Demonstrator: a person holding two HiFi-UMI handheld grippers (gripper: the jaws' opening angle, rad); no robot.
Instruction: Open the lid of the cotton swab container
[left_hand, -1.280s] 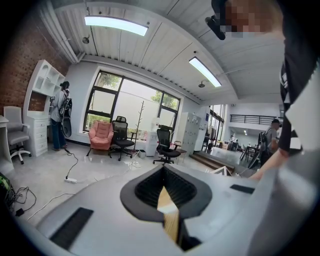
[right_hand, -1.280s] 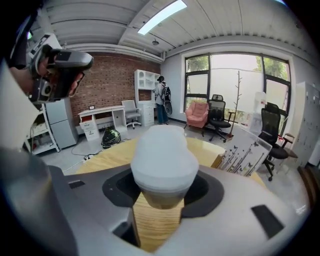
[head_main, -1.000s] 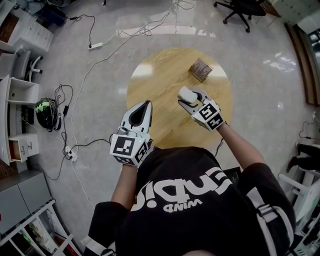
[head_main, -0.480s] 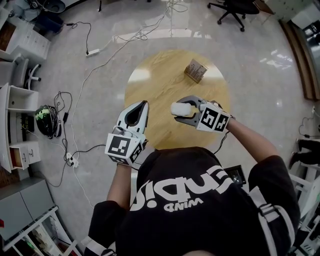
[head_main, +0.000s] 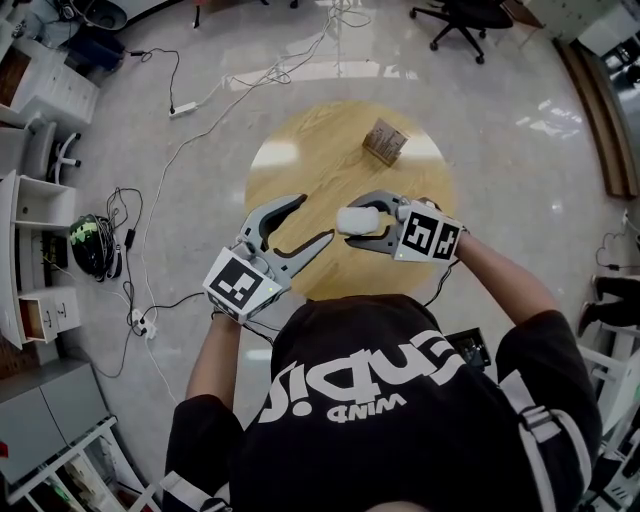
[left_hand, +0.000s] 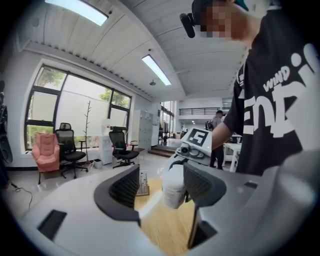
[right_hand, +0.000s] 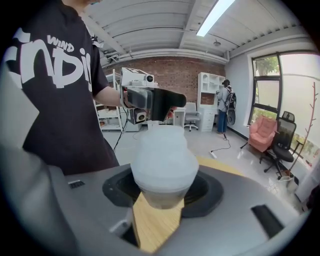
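Note:
The cotton swab container (head_main: 356, 219) is a small white frosted jar with its lid on, held sideways above the round wooden table (head_main: 310, 160). My right gripper (head_main: 362, 222) is shut on it; in the right gripper view the container (right_hand: 163, 162) fills the space between the pads. My left gripper (head_main: 308, 222) points at the container from the left and its jaws are opening, with nothing between them. In the left gripper view the container (left_hand: 173, 186) sits just beyond the fingertips (left_hand: 126, 186), apart from them.
A small brown box (head_main: 386, 140) stands on the far side of the table. Cables and a power strip (head_main: 184, 107) lie on the floor to the left, near white shelves (head_main: 40, 190). An office chair (head_main: 470, 18) stands at the back.
The left gripper's jaws went from shut to wide open, and it turned toward the container. The right gripper brought the container left and turned it sideways.

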